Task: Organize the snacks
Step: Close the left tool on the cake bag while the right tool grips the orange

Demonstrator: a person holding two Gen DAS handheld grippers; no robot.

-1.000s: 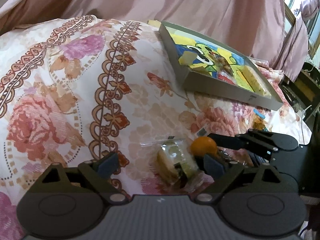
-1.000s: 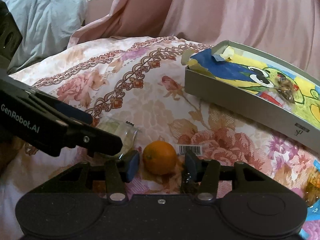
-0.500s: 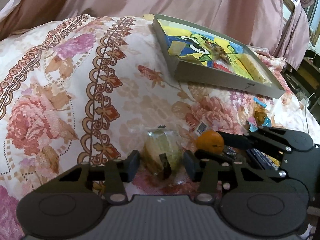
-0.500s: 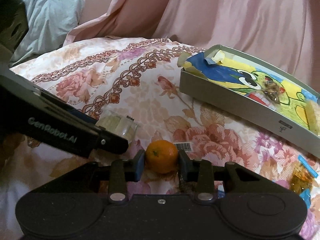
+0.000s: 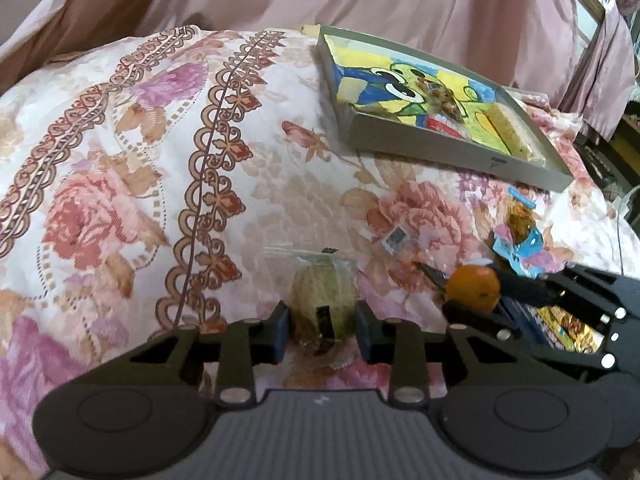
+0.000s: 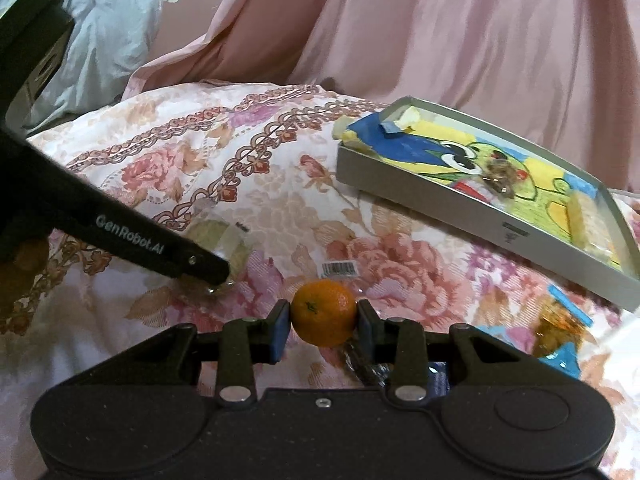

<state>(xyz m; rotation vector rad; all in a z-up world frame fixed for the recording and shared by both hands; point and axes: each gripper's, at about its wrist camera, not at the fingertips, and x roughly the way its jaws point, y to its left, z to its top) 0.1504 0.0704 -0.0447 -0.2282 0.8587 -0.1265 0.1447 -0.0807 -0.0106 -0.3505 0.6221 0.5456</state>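
I'm seeing the left gripper [image 5: 321, 330] closing on a clear-wrapped pastry [image 5: 323, 295], pads touching both its sides, low over the floral bedspread [image 5: 120, 184]. The right gripper [image 6: 322, 331] is pinching an orange [image 6: 323, 312] squarely between its pads. The grey box [image 6: 420, 194] is sitting ahead and to the right, well apart. Blue-wrapped snacks [image 6: 560, 334] are lying near its front wall.

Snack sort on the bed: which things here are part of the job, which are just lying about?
Job:
- orange, gripped by right gripper
- clear-wrapped snack, between the closing left gripper jaws
- grey tray
- blue wrapped snacks

Lying about:
- floral bedspread
- pink curtain
- barcode label
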